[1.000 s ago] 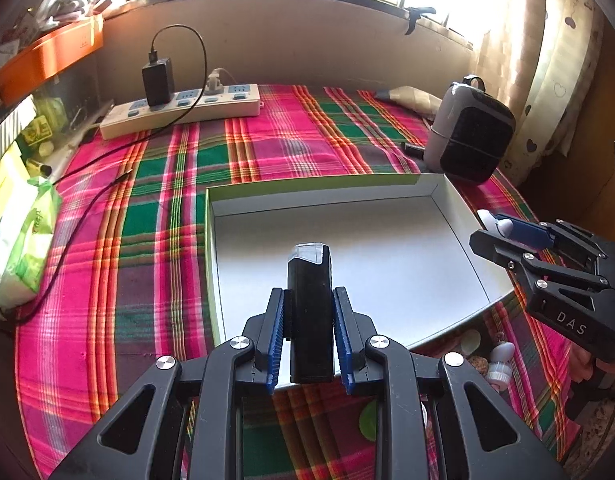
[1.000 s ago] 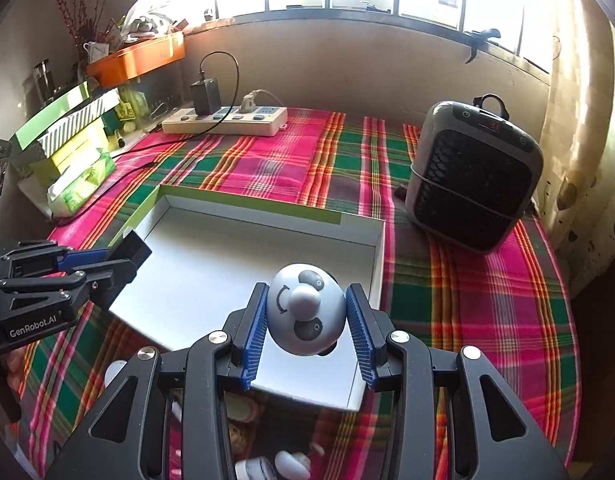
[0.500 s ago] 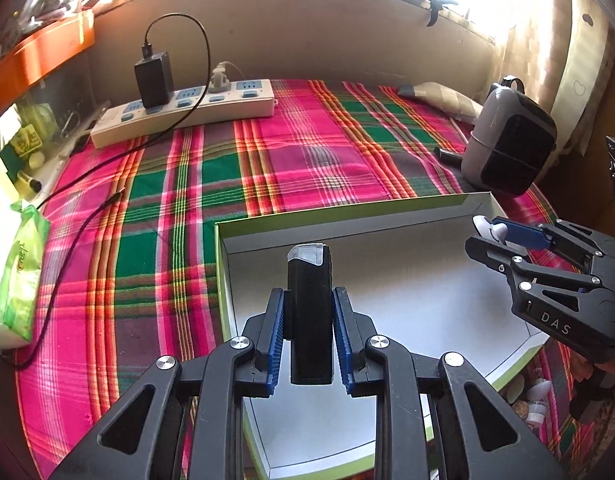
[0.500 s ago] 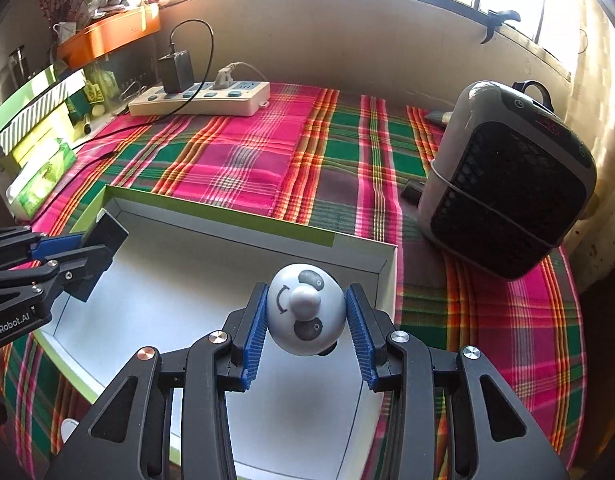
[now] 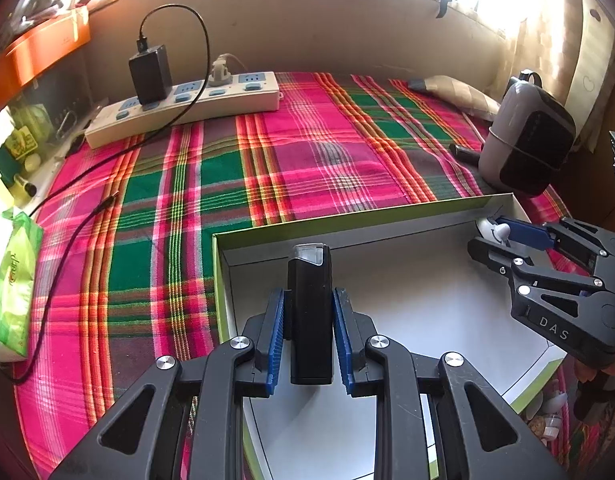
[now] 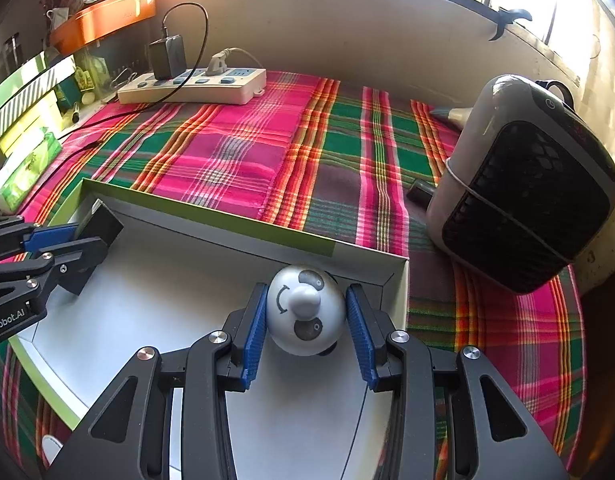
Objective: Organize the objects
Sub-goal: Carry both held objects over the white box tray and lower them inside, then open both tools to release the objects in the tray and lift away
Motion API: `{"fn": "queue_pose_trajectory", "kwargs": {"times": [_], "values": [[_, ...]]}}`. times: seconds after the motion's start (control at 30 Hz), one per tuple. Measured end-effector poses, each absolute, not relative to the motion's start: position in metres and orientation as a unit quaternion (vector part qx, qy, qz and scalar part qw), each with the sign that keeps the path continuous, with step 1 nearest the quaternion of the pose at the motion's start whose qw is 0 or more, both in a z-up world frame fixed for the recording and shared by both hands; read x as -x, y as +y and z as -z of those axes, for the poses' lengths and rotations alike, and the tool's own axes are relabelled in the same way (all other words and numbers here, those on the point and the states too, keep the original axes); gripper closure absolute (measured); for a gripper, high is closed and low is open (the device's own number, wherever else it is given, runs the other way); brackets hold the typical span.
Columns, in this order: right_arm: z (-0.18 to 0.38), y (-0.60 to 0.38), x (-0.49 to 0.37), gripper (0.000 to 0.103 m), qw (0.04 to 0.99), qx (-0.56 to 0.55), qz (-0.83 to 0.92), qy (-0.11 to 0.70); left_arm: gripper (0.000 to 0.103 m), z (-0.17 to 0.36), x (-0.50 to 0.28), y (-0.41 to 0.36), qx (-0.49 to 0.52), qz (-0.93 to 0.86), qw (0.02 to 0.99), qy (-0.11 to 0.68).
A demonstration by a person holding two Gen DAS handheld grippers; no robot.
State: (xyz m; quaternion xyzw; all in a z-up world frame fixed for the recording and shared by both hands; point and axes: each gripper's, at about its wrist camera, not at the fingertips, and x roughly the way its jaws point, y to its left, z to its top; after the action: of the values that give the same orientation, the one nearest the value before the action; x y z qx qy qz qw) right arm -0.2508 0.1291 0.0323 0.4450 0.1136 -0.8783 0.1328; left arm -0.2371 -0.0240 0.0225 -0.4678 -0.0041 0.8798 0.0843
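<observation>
A shallow white box with green rim [image 5: 347, 222] [image 6: 211, 210] lies on the plaid cloth. My left gripper [image 5: 309, 332] is shut on a black rectangular device with a clear cap [image 5: 310, 312], held over the box's far left corner; it also shows in the right wrist view [image 6: 95, 226]. My right gripper [image 6: 307, 320] is shut on a white egg-shaped toy with a panda-like face [image 6: 303, 316], held over the box's far right corner. In the left wrist view the right gripper [image 5: 503, 240] shows at the right with a sliver of the toy.
A white power strip with a black charger [image 5: 187, 100] lies at the back. A grey and black heater [image 6: 523, 208] stands right of the box. A green tissue pack [image 5: 11, 280] lies at the left. Small items [image 5: 547, 420] lie by the box's near right edge.
Both grippers have moved forward and lower over the box, towards its far corners, each still holding its object. The box's far wall is now close in front of both.
</observation>
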Motion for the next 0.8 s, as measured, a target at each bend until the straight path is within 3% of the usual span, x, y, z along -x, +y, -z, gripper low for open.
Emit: {"fn": "queue_pose_trajectory", "kwargs": {"times": [0.8], "values": [[-0.0264,0.1227,0.2514,0.062,0.132,-0.443,0.878,0.121,0.081,-0.0174,0.2422,-0.0215,0.47,-0.879,0.078,0.001]]}}
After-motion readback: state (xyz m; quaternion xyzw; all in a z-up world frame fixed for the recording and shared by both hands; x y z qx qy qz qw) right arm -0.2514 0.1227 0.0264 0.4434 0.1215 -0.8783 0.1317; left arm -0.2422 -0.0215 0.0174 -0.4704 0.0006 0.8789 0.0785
